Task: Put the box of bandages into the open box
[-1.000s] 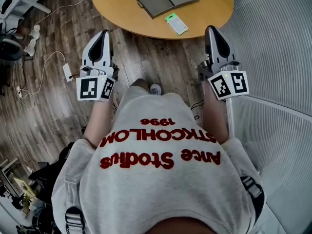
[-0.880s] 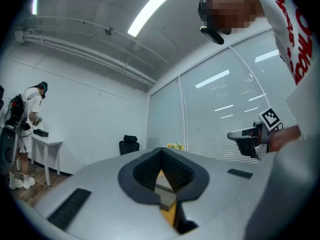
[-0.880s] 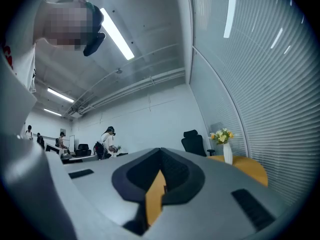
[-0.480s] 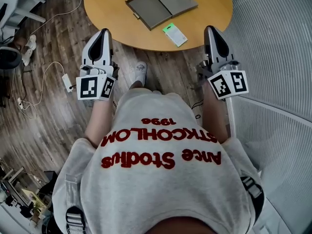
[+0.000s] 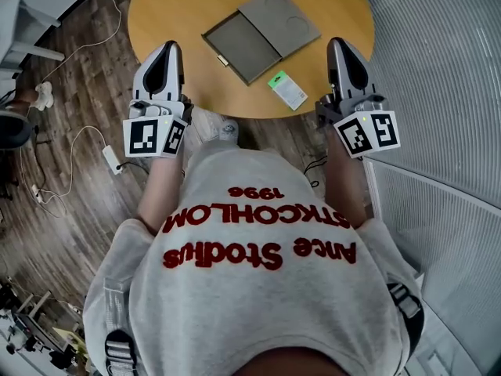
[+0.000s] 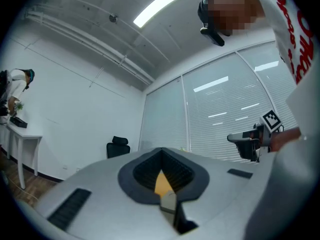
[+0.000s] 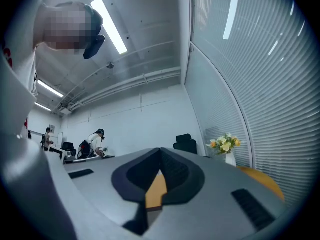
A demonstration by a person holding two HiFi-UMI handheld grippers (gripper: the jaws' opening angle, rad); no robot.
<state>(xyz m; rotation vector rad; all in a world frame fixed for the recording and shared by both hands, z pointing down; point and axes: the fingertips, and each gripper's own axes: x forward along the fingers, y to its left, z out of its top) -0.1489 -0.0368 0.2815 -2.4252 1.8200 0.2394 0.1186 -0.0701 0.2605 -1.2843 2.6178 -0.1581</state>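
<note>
On the round wooden table (image 5: 180,14) lies an open grey box (image 5: 261,34), its lid folded flat to the right. The small green-and-white box of bandages (image 5: 288,90) rests near the table's front edge, just right of the open box. I hold both grippers up in front of my chest, short of the table. The left gripper (image 5: 166,53) is at the table's left edge, the right gripper (image 5: 345,52) at its right edge. Both point upward. Both are shut, with nothing between the jaws in either gripper view.
Cables and a white power adapter (image 5: 110,159) lie on the wood floor at left. A curved wall of white blinds (image 5: 438,69) runs along the right. A vase of flowers (image 7: 224,146) and an office chair (image 6: 117,147) stand in the room. My shoe (image 5: 228,130) shows under the table edge.
The table, the open box and the bandage box have slid down in the head view, nearer to me. Both grippers hold the same place and stay shut.
</note>
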